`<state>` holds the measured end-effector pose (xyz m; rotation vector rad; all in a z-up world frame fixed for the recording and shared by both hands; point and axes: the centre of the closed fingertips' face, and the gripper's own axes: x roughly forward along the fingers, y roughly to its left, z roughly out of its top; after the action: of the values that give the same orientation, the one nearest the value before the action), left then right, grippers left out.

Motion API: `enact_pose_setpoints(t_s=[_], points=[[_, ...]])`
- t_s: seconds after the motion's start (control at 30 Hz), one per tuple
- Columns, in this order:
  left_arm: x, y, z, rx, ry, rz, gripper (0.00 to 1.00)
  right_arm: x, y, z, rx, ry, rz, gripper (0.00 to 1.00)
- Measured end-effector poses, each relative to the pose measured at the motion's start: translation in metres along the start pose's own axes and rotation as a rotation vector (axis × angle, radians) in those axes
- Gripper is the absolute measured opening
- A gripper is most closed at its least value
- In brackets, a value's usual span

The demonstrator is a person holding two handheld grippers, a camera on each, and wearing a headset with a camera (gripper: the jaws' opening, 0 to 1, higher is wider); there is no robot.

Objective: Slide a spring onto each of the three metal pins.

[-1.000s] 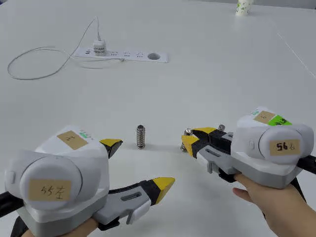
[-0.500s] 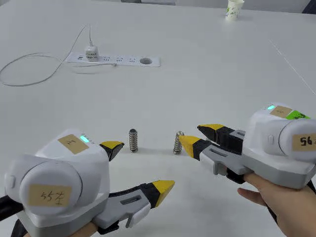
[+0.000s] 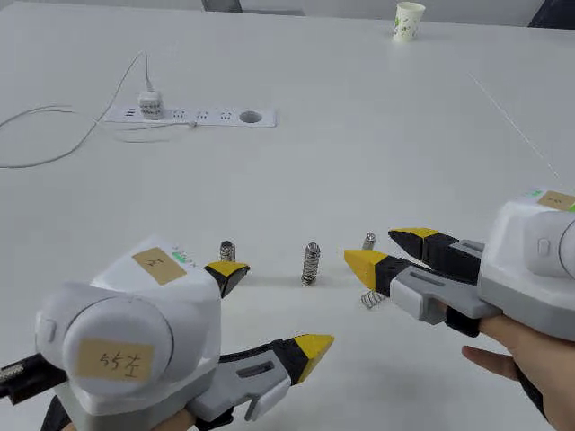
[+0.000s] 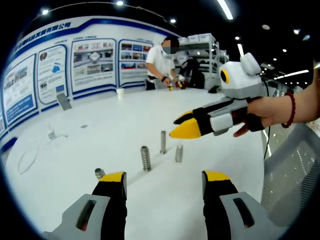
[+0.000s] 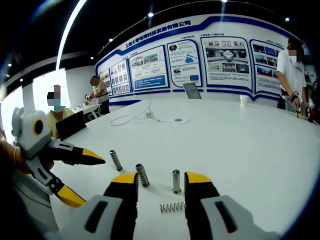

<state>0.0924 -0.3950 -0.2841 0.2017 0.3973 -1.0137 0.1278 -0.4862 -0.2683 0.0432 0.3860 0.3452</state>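
**Desk:** White tabletop (image 3: pixel 377 153), pins out in front of you. How far along?

**Me:** Two of three done, by my reading. The end pin (image 3: pixel 227 250), just beside my left gripper (image 3: pixel 271 307), carries a spring. So does the middle pin (image 3: pixel 311 262). The third pin (image 3: pixel 369 241) stands bare, just ahead of my right gripper (image 4: pixel 173 127).

**Desk:** And its spring?

**Me:** The loose spring (image 3: pixel 370 299) lies flat on the table, near the bare pin and under my right jaws. It has to be picked up and slid on.

**Desk:** Holding anything?

**Me:** No. Both grippers have their jaws apart and empty.

**Desk:** Count?

**Me:** Three pins and three springs, two seated and one loose. Farther off there is one power strip (image 3: pixel 193 116) and one paper cup (image 3: pixel 408 21).
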Motion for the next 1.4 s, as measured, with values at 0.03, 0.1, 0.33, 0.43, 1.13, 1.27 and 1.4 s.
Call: enact_pose_setpoints(t_s=[0.03,0.1,0.33,0.43,1.13,1.27,1.4], points=[[0.003,-0.002,0.000,0.004,0.003,-0.007,0.62,-0.002,-0.003,0.000,0.001,0.000,-0.007,0.38],[0.007,-0.006,0.001,0.013,0.006,-0.018,0.62,-0.006,-0.007,-0.001,0.004,0.001,-0.015,0.38],[0.026,-0.012,0.001,0.028,0.018,-0.043,0.57,-0.018,-0.023,-0.006,0.019,0.007,-0.046,0.38],[0.034,-0.014,0.003,0.023,0.017,-0.049,0.54,-0.023,-0.027,-0.009,0.017,0.010,-0.054,0.38],[0.083,-0.031,-0.006,0.057,0.073,-0.112,0.39,-0.053,-0.039,-0.028,0.029,0.028,-0.076,0.38],[0.088,-0.030,-0.007,0.089,0.083,-0.110,0.34,-0.055,-0.043,-0.032,0.047,0.031,-0.088,0.38],[0.094,-0.030,-0.007,0.104,0.087,-0.114,0.30,-0.055,-0.044,-0.033,0.053,0.032,-0.095,0.38]])
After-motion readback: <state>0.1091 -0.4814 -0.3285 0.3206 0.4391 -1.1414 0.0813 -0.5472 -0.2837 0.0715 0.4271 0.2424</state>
